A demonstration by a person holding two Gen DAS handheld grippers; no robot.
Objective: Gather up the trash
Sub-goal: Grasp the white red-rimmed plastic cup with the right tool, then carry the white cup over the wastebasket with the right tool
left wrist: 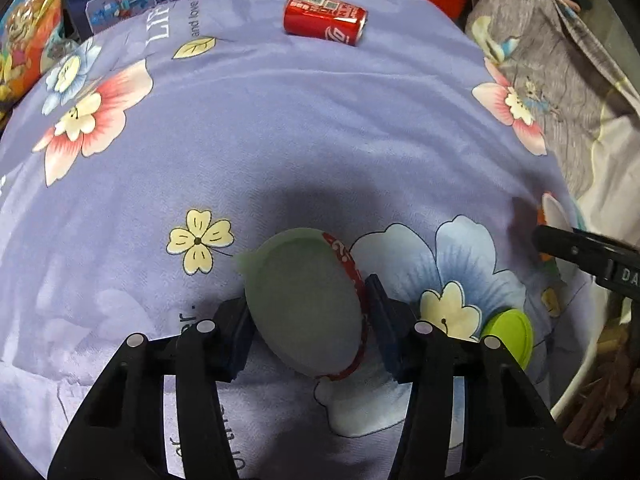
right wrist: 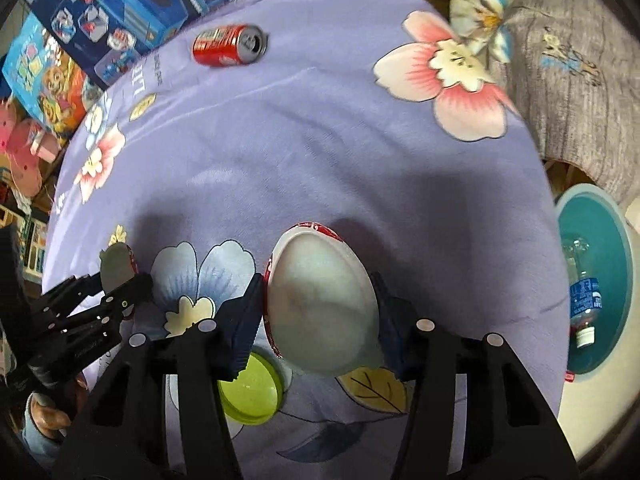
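Both grippers pinch lidded cups near the bed's front edge.
The left gripper (left wrist: 310, 316) squeezes one lidded cup (left wrist: 304, 304), the right gripper (right wrist: 318, 312) another (right wrist: 320, 300); thin lids could buckle and slip free.

Two lidded cups (left wrist: 308, 304) (right wrist: 320, 300) — one red can (left wrist: 325, 19), one green lid (left wrist: 510, 336), one bottle (right wrist: 582, 300).

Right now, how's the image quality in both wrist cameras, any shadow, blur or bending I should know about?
Left wrist view: strong fisheye bending with dark corners; a dark shadow on the purple sheet behind the lidded cup; the red can is sharp. Right wrist view: same bending; the pink flower print, the grey fabric and the teal bin at the right edge look smeared; a broad shadow lies above the cup.
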